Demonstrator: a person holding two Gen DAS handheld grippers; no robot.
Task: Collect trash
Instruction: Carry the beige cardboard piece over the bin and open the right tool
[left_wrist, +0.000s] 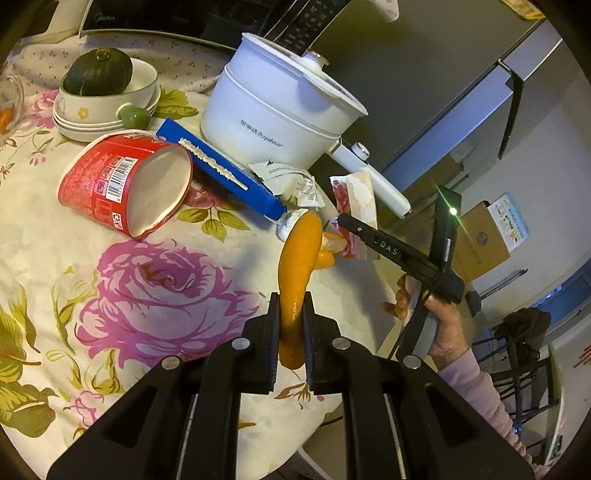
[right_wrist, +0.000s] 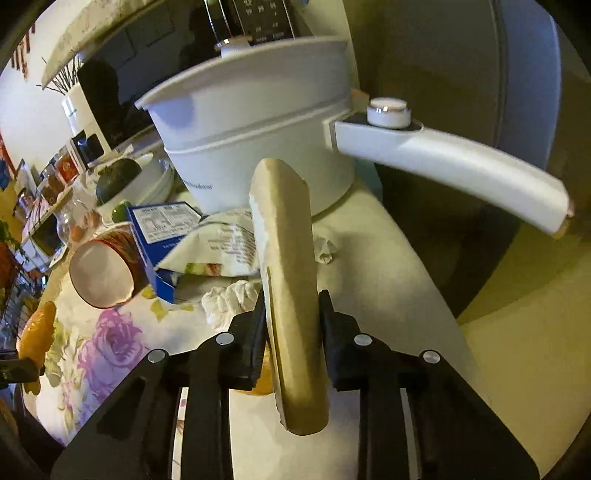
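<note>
Your left gripper (left_wrist: 291, 314) is clamped on the orange peel (left_wrist: 299, 266) above the worktop (left_wrist: 110, 258), right gripper (right_wrist: 291, 317) pinching the tan wrapper (right_wrist: 291, 280) beside the white pot (right_wrist: 258, 147), so lift straight, clearing its handle.

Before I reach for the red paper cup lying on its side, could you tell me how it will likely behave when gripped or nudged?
The red paper cup looks empty, so probably light and easily shoved across the tablecloth. Lying on its side, it may roll, likely curving since it seems to taper. Its rim already looks dented, suggesting thin walls that crush under a firm squeeze.
</note>
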